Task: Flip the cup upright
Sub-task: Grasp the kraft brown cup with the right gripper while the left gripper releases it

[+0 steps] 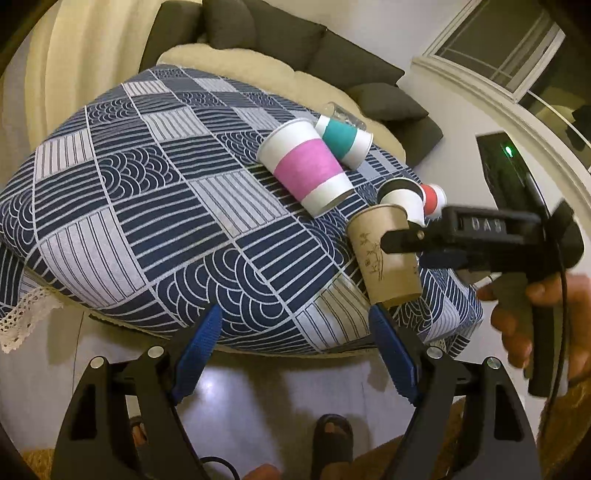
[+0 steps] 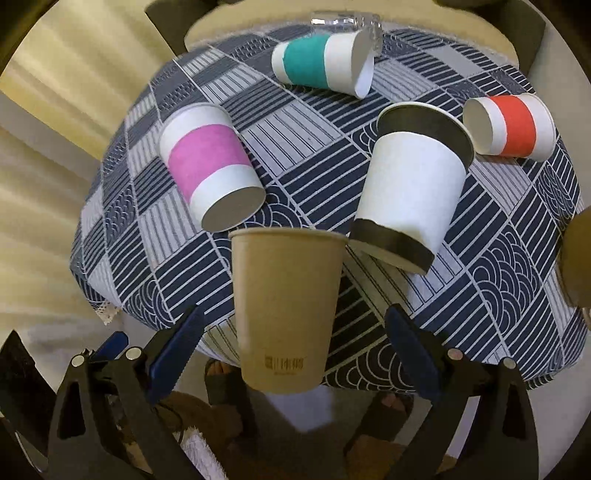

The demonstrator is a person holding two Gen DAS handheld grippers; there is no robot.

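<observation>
A brown paper cup (image 2: 286,314) stands near the table's front edge, between the wide-open fingers of my right gripper (image 2: 295,325), which do not touch it. In the left wrist view the same cup (image 1: 384,258) shows at the right edge of the table with my right gripper (image 1: 402,245) around it. My left gripper (image 1: 295,325) is open and empty, over the table's near edge. A pink-banded cup (image 2: 210,173), a teal-banded cup (image 2: 321,62), a red-banded cup (image 2: 509,125) and a black-and-white cup (image 2: 413,188) lie on their sides.
A round table with a blue-and-white patterned cloth (image 1: 147,206) holds the cups. A clear glass (image 2: 343,18) lies at the far edge. A dark sofa (image 1: 280,40) stands behind. The person's sandalled feet (image 2: 221,384) are below the table edge.
</observation>
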